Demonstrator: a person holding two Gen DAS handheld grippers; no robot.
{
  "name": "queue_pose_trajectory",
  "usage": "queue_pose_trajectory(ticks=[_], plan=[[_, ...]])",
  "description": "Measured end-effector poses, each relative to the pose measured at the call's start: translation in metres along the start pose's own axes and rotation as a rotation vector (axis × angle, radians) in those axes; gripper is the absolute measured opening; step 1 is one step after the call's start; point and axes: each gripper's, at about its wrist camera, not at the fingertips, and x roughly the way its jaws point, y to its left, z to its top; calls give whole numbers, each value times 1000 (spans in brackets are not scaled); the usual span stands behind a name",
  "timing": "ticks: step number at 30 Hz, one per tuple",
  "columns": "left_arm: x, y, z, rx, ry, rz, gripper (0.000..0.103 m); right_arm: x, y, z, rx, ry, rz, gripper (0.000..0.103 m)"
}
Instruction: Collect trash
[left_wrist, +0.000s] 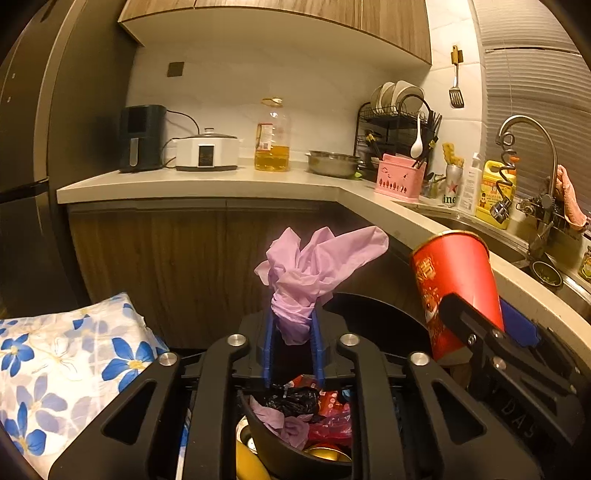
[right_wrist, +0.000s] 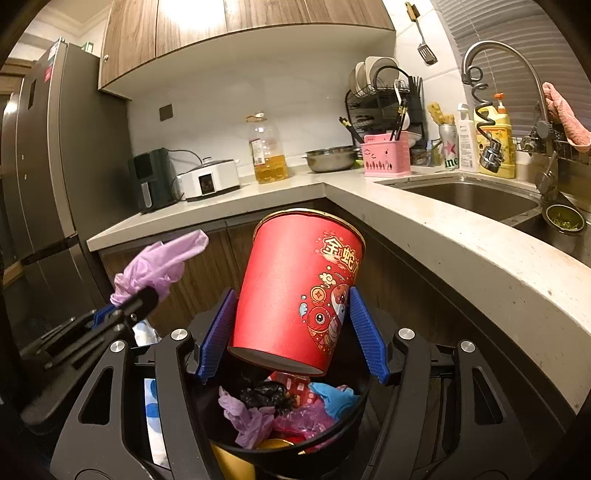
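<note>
My left gripper (left_wrist: 293, 332) is shut on a crumpled purple glove (left_wrist: 314, 266) and holds it above a black trash bin (left_wrist: 266, 435). The bin holds purple, black and red wrappers. My right gripper (right_wrist: 293, 328) is shut on a red paper cup (right_wrist: 295, 291) with a fish print, tilted, just above the same bin (right_wrist: 354, 410). The cup also shows at the right of the left wrist view (left_wrist: 454, 291). The glove and left gripper show at the left of the right wrist view (right_wrist: 159, 266).
An L-shaped counter (right_wrist: 424, 229) runs behind and to the right, with an air fryer (left_wrist: 140, 138), cooker (left_wrist: 207, 149), oil bottle (left_wrist: 272, 136), steel bowl (left_wrist: 332, 162), dish rack (left_wrist: 399, 122) and sink (right_wrist: 469, 195). A floral cloth (left_wrist: 55, 373) lies at the left. A fridge (right_wrist: 40, 184) stands at the far left.
</note>
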Motion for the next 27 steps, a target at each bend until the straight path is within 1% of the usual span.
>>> queue_pose_trajectory(ticks=[1,2,3,4,6,8,10,11,13,14,16,17,18,23,26,27], plan=[[0,1,-1,5,0,-1,28,2,-1,0,1,1,0,63],[1,1,-2,9,-6,6,40,4,-2,0,4,2,0,64],[1,3,-2,4,-11,3,48,5,-2,0,5,5,2,65],[1,5,-2,-3,-14,2,50,7,-3,0,5,7,2,65],[3,8,-2,-17,-7,2,57,9,-5,0,8,9,-10,69],[4,12,-3,-22,-5,14,58,10,-8,-1,13,15,-17,70],[4,16,-5,-25,0,27,62,10,-11,-2,14,20,-30,72],[3,19,-6,-37,1,33,69,9,-12,-4,16,26,-35,74],[1,23,-8,-55,2,39,74,8,-12,-7,13,37,-38,78],[-1,25,-10,-57,6,50,79,7,-11,-8,8,42,-40,81],[-5,26,-12,-44,9,75,80,5,-9,-12,-10,58,-45,86],[-7,26,-14,-26,15,100,83,3,-7,-14,-21,66,-49,89],[-9,27,-16,-14,19,127,88,1,-5,-16,-27,69,-51,91],[-34,37,-28,10,16,201,90,-13,5,-26,-73,85,-59,97],[-55,44,-35,13,8,241,97,-24,14,-32,-98,86,-57,98],[-62,47,-36,11,3,255,97,-29,17,-34,-105,84,-58,98]])
